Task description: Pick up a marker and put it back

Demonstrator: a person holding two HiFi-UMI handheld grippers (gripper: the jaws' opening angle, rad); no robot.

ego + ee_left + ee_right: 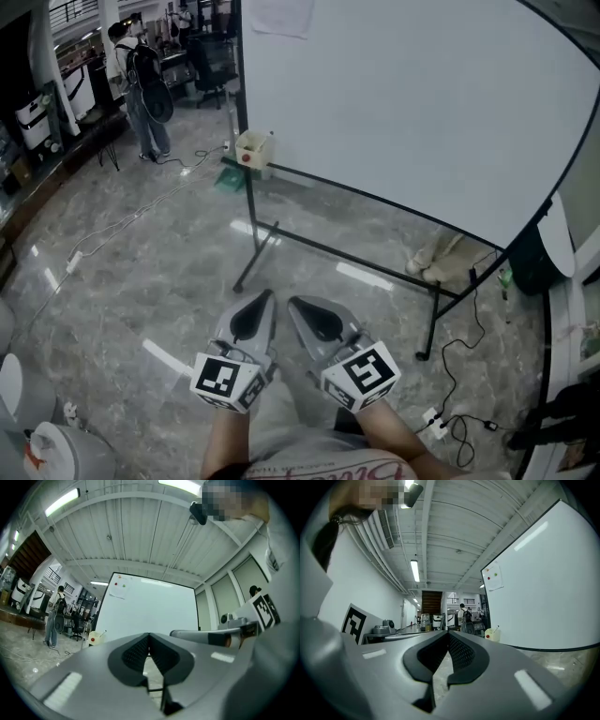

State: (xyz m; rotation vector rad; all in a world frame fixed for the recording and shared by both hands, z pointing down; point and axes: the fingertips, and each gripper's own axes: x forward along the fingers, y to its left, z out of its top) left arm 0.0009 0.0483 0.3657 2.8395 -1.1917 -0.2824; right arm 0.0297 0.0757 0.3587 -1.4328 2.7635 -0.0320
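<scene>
The whiteboard (403, 112) stands on a thin black frame on the marble floor (141, 272). At the whiteboard's lower left corner, a small cream box (253, 150) with a red dot sits on its ledge. In the right gripper view a thin stick, apparently the marker (497, 628), pokes up out of this box; it is too small to tell more.

Both grippers are held low and close to the person's body, well short of the whiteboard and pointing toward its frame. The left gripper (266, 294) has its fingers (133, 654) pressed together at the tips with nothing between them. The right gripper (292, 302) sits just beside it, its fingers (464, 653) likewise closed and empty.

Under the whiteboard's right half lies a beige bundle (441, 258), and a power strip (436, 427) with cables rests on the floor nearer than that. Beyond the whiteboard's left edge, another person (141, 84) with a backpack stands facing away.
</scene>
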